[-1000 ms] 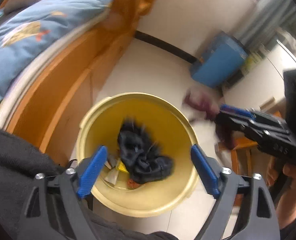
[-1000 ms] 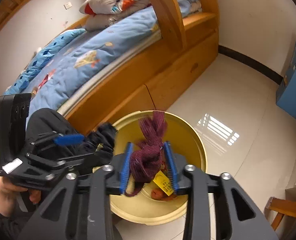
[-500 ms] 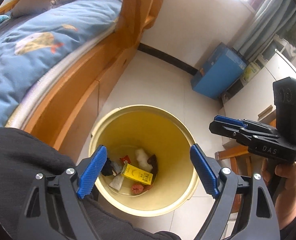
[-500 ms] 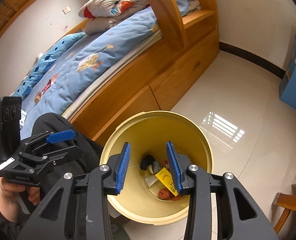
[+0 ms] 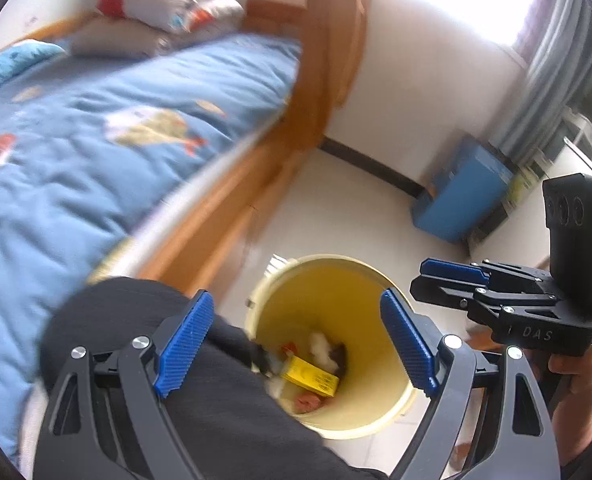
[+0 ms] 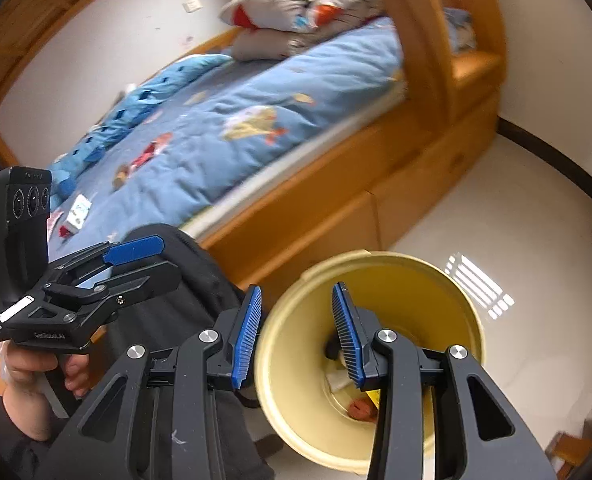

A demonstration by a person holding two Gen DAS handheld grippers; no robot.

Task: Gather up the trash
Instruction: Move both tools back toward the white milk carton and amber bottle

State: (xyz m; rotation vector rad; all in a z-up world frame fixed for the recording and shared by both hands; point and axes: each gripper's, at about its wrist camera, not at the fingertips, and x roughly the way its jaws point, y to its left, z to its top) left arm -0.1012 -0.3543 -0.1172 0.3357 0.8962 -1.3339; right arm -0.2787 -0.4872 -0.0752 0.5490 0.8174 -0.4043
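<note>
A yellow trash bucket stands on the floor beside the bed; it also shows in the right wrist view. Inside lie a yellow box, white scraps and an orange-red piece. My left gripper is open and empty above the bucket's near rim. My right gripper is open and empty above the bucket's left rim; it also shows from the side in the left wrist view. A small white box and other small bits lie on the blue bedspread.
A wooden bed frame with drawers runs beside the bucket. Pillows lie at the bed's head. The person's black-clad leg is next to the bucket. A blue bin stands by the wall. The floor is pale tile.
Both grippers have lifted and tilted up from the bucket toward the bed. Earlier the left dropped a black cloth and the right a maroon net into the bucket.
</note>
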